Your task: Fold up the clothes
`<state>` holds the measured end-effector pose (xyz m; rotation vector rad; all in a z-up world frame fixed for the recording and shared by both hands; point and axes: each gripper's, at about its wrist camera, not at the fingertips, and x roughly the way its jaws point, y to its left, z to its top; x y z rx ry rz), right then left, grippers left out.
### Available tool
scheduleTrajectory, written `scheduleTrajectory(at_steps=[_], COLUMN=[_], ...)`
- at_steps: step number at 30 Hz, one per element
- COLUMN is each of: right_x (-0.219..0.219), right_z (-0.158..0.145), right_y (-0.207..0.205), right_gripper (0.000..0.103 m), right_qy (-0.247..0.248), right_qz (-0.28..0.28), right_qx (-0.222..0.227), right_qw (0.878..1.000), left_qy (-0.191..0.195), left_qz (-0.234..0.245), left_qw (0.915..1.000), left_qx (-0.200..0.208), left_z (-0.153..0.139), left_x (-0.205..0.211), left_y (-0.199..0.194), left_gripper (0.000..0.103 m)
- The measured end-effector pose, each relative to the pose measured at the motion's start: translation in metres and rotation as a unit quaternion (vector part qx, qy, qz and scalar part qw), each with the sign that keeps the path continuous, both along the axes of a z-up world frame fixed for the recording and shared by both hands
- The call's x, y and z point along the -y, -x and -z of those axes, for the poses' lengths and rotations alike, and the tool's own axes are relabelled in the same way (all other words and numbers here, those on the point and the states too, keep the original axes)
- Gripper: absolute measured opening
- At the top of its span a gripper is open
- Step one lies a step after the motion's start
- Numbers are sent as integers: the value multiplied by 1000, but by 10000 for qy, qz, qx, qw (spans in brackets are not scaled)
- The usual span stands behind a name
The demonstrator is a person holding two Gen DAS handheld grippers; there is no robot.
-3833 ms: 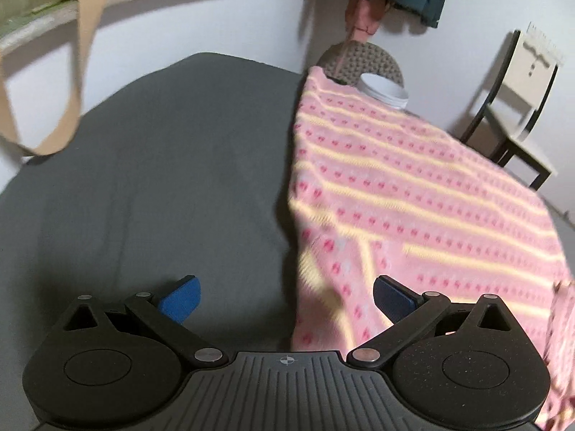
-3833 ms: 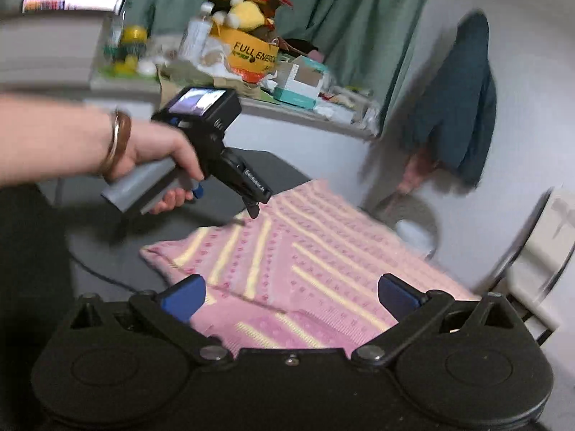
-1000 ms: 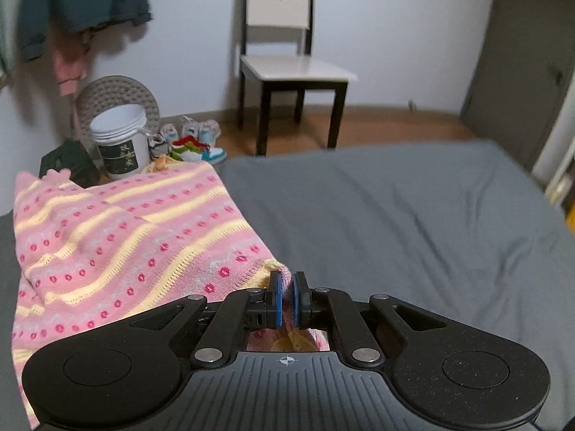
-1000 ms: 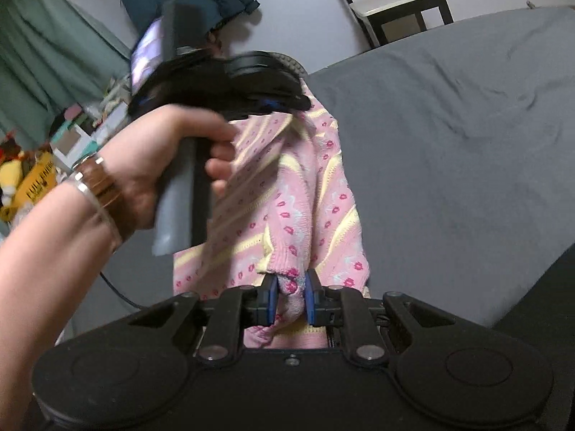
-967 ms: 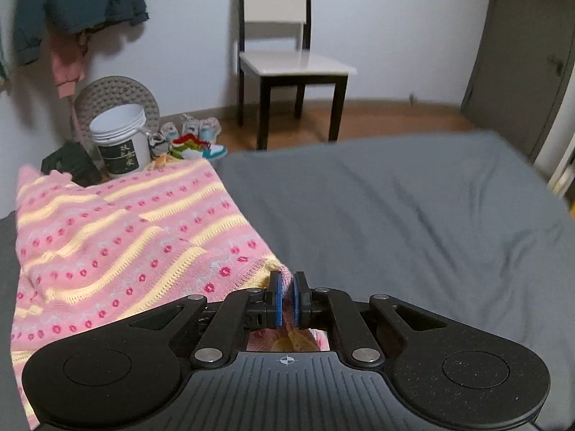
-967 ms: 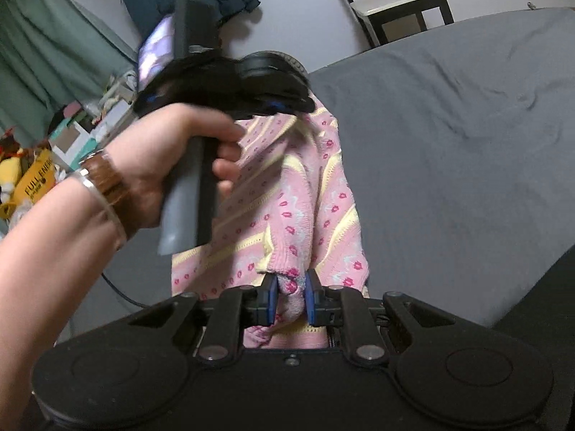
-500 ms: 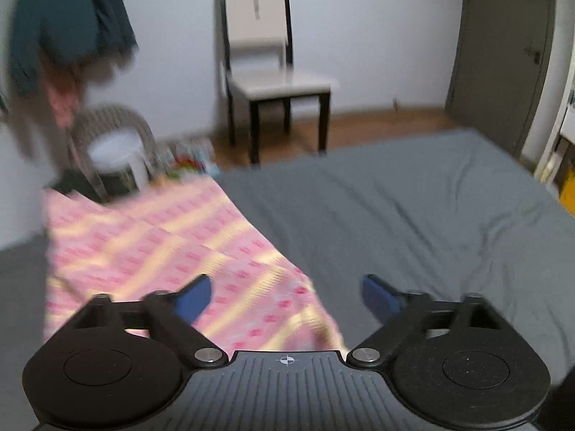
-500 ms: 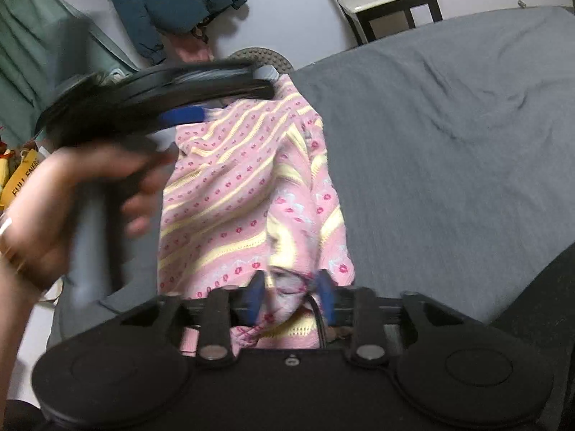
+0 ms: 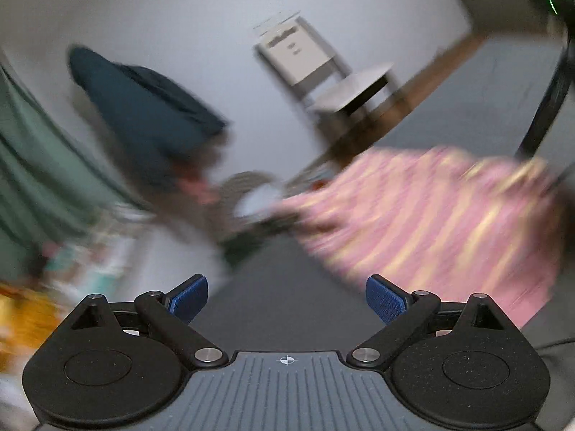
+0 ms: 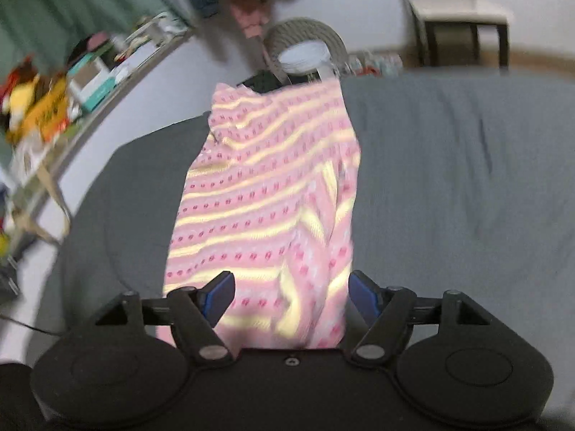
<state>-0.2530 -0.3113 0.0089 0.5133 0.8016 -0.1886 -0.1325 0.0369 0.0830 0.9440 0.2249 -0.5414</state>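
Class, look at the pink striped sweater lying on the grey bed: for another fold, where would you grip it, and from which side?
Probably the near hem of the pink striped sweater, approached from the near end. It lies as a long narrow strip running away from the open right hand-held gripper, with that short edge just ahead, over the grey bed.

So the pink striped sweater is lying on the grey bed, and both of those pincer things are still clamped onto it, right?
Not quite. The pink striped sweater does lie on the grey bed, but both grippers are open. The right wrist view shows the right gripper spread wide over the sweater; the left wrist view shows the left gripper open too.
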Motion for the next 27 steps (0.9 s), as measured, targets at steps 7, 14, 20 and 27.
scheduleTrajectory(at_steps=[7,14,20,27], right_x=[5,-29,-62,-97], right_z=[-74,-33,13,61], right_y=[12,6,-2,-6], right_gripper=[94,103,79,65], right_qy=[1291,3050,4445,5615], right_qz=[-405,-2360,-4003,-5501], right_qx=[102,-30,-186,-180], right_qw=[9907,9226,8011,6179], left_qy=[204,843,-10,-259], left_qz=[715,2507,2849,2350], left_qw=[9951,9395,9260,9358], left_qx=[-659,-2178,-2475,-2616], left_z=[-16,39,92,121], left_x=[-16,58,94,99], left_y=[2,44,75,79], left_gripper=[95,95,95,75])
